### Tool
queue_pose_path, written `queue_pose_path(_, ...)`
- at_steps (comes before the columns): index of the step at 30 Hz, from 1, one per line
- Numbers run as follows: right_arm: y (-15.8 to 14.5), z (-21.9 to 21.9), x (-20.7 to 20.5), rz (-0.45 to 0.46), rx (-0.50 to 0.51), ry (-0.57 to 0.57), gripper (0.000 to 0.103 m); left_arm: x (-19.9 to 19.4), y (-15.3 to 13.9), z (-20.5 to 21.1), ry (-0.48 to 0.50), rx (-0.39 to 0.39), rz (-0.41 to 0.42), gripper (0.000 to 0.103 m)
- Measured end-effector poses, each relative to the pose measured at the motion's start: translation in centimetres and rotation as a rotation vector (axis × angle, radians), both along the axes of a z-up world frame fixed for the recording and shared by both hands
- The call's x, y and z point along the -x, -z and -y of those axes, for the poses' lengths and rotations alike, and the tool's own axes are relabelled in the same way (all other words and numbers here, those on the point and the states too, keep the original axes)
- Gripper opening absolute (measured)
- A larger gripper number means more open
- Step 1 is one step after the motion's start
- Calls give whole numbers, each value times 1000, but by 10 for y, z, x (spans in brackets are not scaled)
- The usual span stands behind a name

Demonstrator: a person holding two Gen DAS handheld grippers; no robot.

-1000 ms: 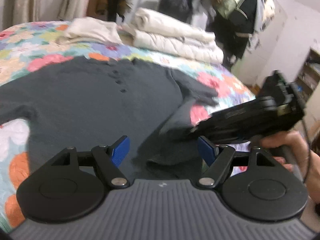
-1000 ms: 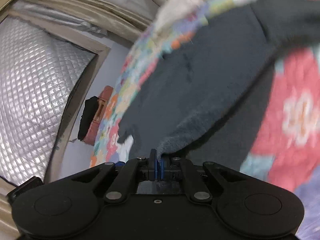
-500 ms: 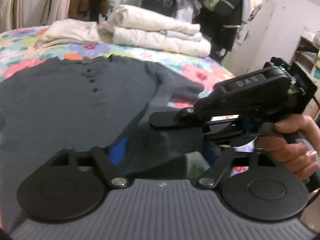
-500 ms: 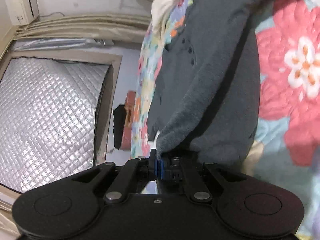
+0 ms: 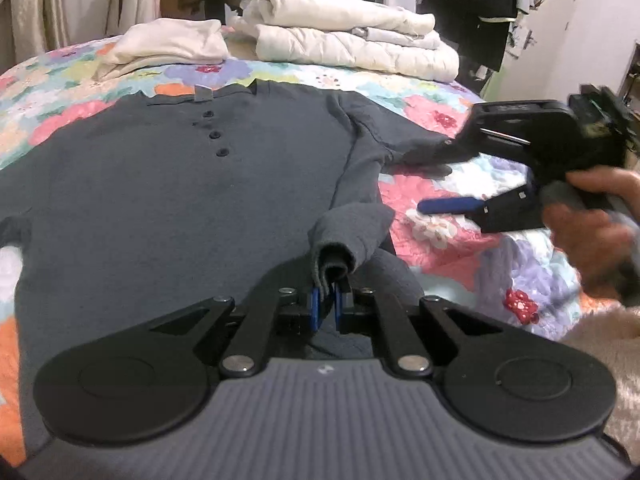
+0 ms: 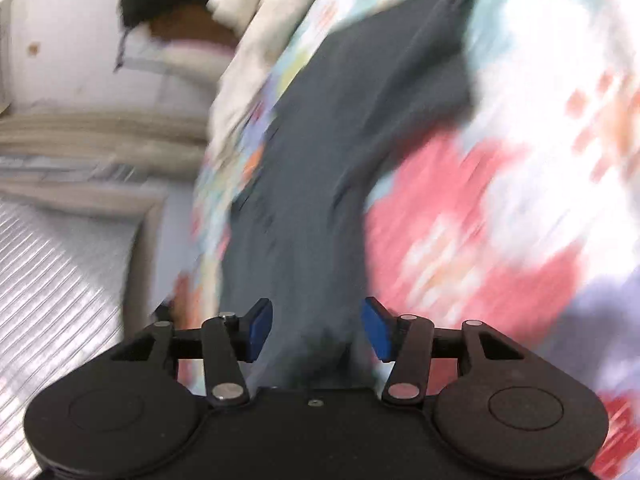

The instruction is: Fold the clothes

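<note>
We are looking at one dark shirt (image 5: 160, 200) lying flat, front up, on the floral quilt (image 5: 448, 248), with three buttons (image 5: 216, 135) running down from its collar. Our left gripper (image 5: 326, 306) is pinching the shirt's cuff (image 5: 340, 248) between narrow blue pads, just off the shirt's right edge. Our right gripper (image 6: 318, 326) is standing wide with nothing between its pads; the right wrist view is blurring, with shirt cloth lying beyond them. In the left view a hand (image 5: 592, 236) is holding that gripper over bare quilt right of the shirt. Beyond the shirt's collar, two cream piles are sitting: a small one (image 5: 168, 46) and a taller stack (image 5: 348, 36). Quilt is showing along the shirt's left and right edges.
</note>
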State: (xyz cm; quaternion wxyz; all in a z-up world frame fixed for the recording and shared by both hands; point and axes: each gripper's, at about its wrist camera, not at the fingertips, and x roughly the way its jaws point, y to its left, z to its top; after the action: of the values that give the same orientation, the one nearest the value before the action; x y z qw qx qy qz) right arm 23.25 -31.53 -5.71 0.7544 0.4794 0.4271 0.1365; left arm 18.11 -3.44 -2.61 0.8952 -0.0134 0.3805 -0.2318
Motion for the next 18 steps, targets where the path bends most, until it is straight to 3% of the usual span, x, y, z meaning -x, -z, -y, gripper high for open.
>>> queue_pose_path(3, 0, 9, -24, 27, 132, 78, 57, -14, 8, 8, 39, 23, -58, 15)
queue_pose_path(5, 9, 18, -41, 26, 138, 149, 56, -24, 13, 14, 9, 35, -68, 15)
queue_pose_path(9, 25, 19, -61, 87, 137, 221, 56, -21, 10, 5, -51, 46, -21, 5)
queue_pose_path(11, 22, 13, -62, 150, 212, 214, 39, -21, 8, -4, -102, 66, -11, 4)
queue_pose_path(12, 20, 11, -62, 169, 262, 199, 14, -22, 7, -8, -128, 73, -11, 4)
queue_pose_path(15, 15, 11, -61, 205, 331, 179, 9, -24, 3, -18, -168, 105, -4, 4)
queue_pose_path(18, -10, -8, -83, 229, 389, 91, 9, -29, 5, -17, -173, 84, 3, 4)
